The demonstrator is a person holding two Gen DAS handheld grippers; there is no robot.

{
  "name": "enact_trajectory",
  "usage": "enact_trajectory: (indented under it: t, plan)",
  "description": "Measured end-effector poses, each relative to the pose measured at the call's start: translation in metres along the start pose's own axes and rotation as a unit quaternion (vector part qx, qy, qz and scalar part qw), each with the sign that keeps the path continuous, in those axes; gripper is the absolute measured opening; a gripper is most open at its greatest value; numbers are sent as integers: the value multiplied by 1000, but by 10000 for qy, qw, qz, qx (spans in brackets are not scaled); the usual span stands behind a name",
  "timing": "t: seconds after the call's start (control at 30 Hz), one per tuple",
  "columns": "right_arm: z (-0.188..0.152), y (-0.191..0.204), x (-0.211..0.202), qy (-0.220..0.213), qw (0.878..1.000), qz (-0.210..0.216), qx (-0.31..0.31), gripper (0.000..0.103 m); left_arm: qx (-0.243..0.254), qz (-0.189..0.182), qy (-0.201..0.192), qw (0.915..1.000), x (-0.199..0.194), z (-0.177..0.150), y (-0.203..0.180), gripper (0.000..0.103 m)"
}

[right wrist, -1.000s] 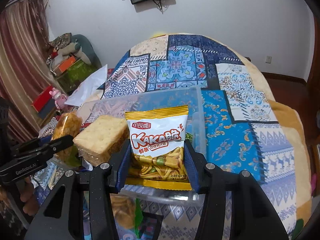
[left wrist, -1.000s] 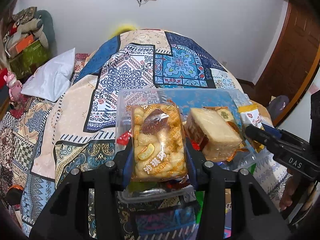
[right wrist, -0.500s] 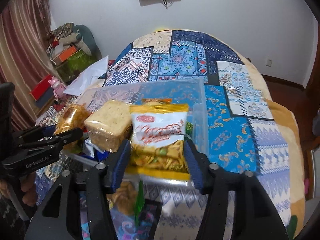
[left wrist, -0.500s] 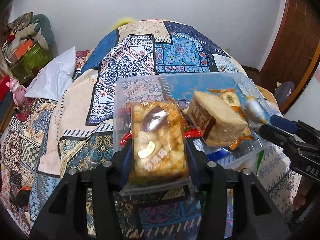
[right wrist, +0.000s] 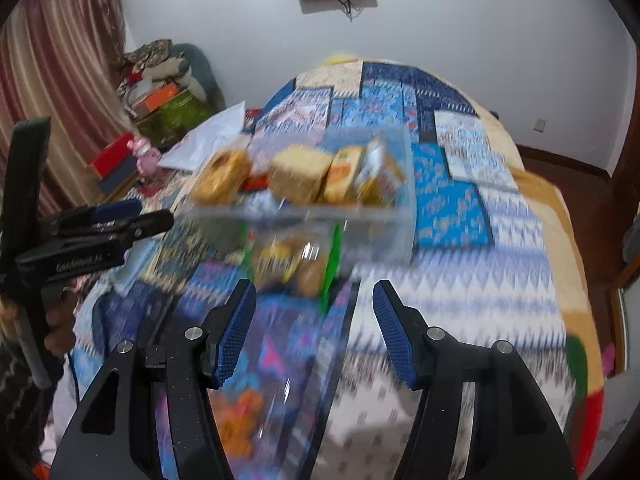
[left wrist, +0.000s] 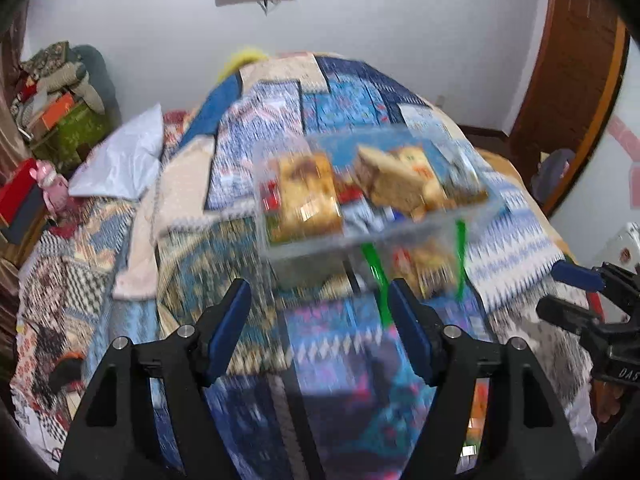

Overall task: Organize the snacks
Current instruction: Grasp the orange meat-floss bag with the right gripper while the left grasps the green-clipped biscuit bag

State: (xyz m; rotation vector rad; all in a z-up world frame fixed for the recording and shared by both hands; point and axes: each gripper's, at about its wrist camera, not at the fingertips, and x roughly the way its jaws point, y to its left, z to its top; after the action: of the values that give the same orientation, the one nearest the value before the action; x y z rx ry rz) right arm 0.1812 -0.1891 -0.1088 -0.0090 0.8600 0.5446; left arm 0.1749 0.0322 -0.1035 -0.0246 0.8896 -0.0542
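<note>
A clear plastic bin (left wrist: 472, 210) sits on the patterned bedspread and holds several snack packs. The nut-brittle pack (left wrist: 306, 196) lies at its left, the cracker block (left wrist: 394, 178) in the middle, and the yellow KAKA chip bag (right wrist: 380, 178) at its right. My left gripper (left wrist: 320, 318) is open and empty, drawn back in front of the bin. My right gripper (right wrist: 314, 320) is open and empty too, also short of the bin. Each gripper shows in the other's view: the right (left wrist: 576, 292), the left (right wrist: 120, 220). Both views are blurred.
A second clear container with green clips (left wrist: 416, 268) and more snacks stands just in front of the bin. The bedspread (right wrist: 480, 264) fills the scene. A white pillow (left wrist: 120, 160) and piled boxes (left wrist: 60, 116) lie at the left; a wooden door (left wrist: 576, 80) is at the right.
Both grippers have let go of their packs and opened. The brittle and the chip bag now lie in the bin. Both grippers have pulled back toward me.
</note>
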Motion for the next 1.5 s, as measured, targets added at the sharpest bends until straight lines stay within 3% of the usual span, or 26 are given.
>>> enact_trajectory:
  t: [0.2,0.43,0.87,1.13,1.33,1.5]
  plan:
    - [-55,10,-6,466,9988,88,136,57,95,-181,574,9981,20,-49,-16,71]
    - [-95,27,7,1019,9947,152,-7,57,271,-206,774,9964,32,-76,-30,71]
    - [-64,18,26,732,9966,-330,173,57,516,-655,794,9933,7,-97,-44,71]
    - [-50,24,9,430,9972,74,600,57,184,-456,450,9978,-13,-88,-20,71]
    - [-51,48,40,699,9950,235,673,57,40,-349,382,9987,-15,-86,-3,71]
    - [-54,46,61,871,9910,373,950,57,-27,-321,346,9989,-13,-85,3,71]
